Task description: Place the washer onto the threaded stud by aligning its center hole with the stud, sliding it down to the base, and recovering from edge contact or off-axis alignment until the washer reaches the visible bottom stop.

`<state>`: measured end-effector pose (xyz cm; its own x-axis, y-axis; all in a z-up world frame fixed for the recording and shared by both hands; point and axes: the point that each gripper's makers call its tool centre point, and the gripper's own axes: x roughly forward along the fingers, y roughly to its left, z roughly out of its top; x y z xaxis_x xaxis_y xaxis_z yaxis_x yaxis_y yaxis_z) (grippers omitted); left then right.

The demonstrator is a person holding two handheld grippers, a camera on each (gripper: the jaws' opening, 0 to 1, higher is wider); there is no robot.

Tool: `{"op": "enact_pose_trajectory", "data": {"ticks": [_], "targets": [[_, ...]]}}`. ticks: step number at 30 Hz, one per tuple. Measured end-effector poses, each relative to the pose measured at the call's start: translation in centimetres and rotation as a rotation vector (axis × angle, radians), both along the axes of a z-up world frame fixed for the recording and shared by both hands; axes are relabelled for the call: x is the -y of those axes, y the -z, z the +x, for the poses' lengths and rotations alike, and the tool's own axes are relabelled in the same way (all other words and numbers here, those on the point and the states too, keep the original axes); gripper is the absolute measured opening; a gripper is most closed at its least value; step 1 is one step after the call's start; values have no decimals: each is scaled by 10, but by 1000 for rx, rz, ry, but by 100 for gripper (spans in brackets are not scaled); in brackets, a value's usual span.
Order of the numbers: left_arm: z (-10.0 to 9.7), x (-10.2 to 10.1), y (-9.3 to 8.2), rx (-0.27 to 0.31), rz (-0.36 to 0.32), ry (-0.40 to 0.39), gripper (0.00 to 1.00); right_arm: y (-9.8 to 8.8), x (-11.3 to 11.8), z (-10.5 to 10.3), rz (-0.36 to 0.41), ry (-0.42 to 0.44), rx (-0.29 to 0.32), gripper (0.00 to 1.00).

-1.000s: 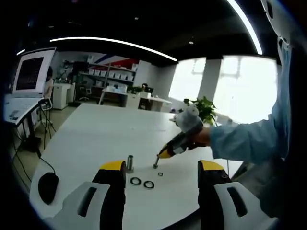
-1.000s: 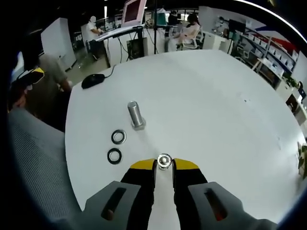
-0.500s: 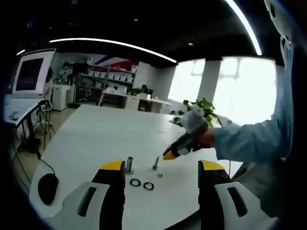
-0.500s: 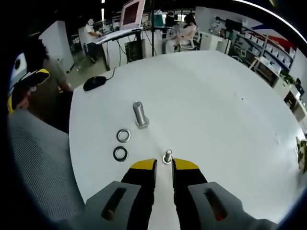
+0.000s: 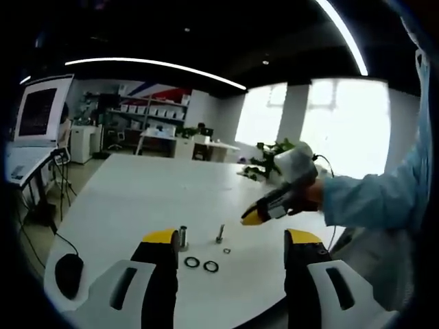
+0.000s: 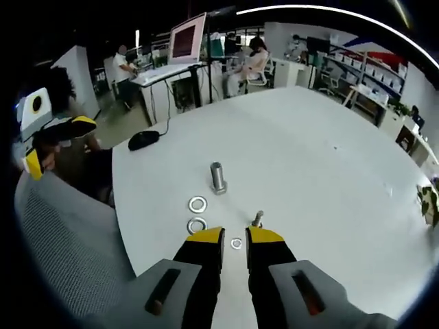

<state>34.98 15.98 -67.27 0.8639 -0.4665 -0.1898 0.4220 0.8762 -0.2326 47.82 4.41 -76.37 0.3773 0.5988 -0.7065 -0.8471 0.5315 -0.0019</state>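
On the white table (image 6: 322, 178) a thick threaded stud (image 6: 218, 178) stands upright, with two washers (image 6: 197, 203) lying just beside it. A thinner bolt (image 6: 257, 219) stands a little nearer, and a small washer (image 6: 236, 243) lies flat by it. My right gripper (image 6: 235, 240) hangs above these with only a narrow gap between its jaws and nothing held. From the left gripper view the stud (image 5: 183, 236), thin bolt (image 5: 220, 233) and washers (image 5: 201, 264) lie ahead of my wide-open left gripper (image 5: 232, 240); the right gripper (image 5: 255, 218) hovers to their right.
A black mouse (image 6: 143, 140) and its cable lie near the table edge. A monitor (image 6: 187, 38) and desks stand beyond, with people seated there. A grey mesh chair back (image 6: 62, 233) is at the near left. The left gripper (image 6: 58, 140) is held off the table's edge.
The right gripper let go of the thin bolt, which now stands on the table, and lifted up and back. The left gripper stays open and hardly moved.
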Motion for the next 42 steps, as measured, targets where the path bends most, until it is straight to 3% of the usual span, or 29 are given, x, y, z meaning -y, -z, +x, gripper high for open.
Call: {"op": "enact_pose_trajectory", "data": {"ticks": [5,10,16,22,26,29,34,42], "targets": [[-2,-5,4,-6,15,-1,61,3,-8,-3,56,26,-6,15],[-4,-5,11,-35,39,6,62,19,-10,-9,43,-8,-22,15],[-3,-3,15,-55,50,18,62,9,-10,-1,70,3,1,15],[-4,2,18,-71,60,39,61,13,-9,0,45,-10,17,16],[-5,3,19,-75,54,44,61,13,-13,-4,84,-6,-17,15],[-5,1,17,-71,43,35,61,18,-13,-4,59,-12,0,15],[-3,-5,12,-52,12,3,61,37,-13,-11,14,-47,-22,15],[0,-5,7,-39,-18,-15,61,70,-3,5,-94,-62,-51,14]]}}
